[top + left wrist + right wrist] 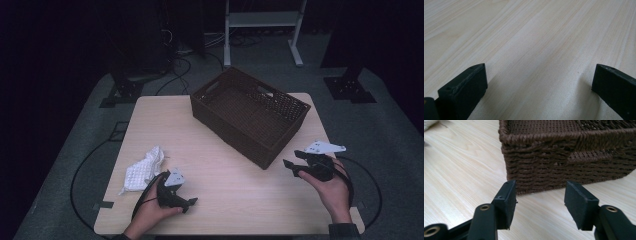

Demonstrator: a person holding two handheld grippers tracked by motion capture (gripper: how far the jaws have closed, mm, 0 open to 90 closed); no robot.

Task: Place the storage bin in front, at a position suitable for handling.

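Note:
A dark brown woven basket point(250, 112) stands empty on the far half of the wooden table point(220, 185). A crumpled white cloth point(142, 170) lies near the table's left edge. My left gripper point(189, 202) rests low over the table just right of the cloth, jaws open, with bare wood between them point(539, 80). My right gripper point(292, 167) is held near the right edge and points at the basket's near corner point(509, 157); its jaws point(540, 202) stand open with nothing between them.
Beyond the table are a grey floor with black cables point(175, 65), dark stand bases point(347, 87) and a white frame point(262, 25). Bare tabletop lies between the two grippers.

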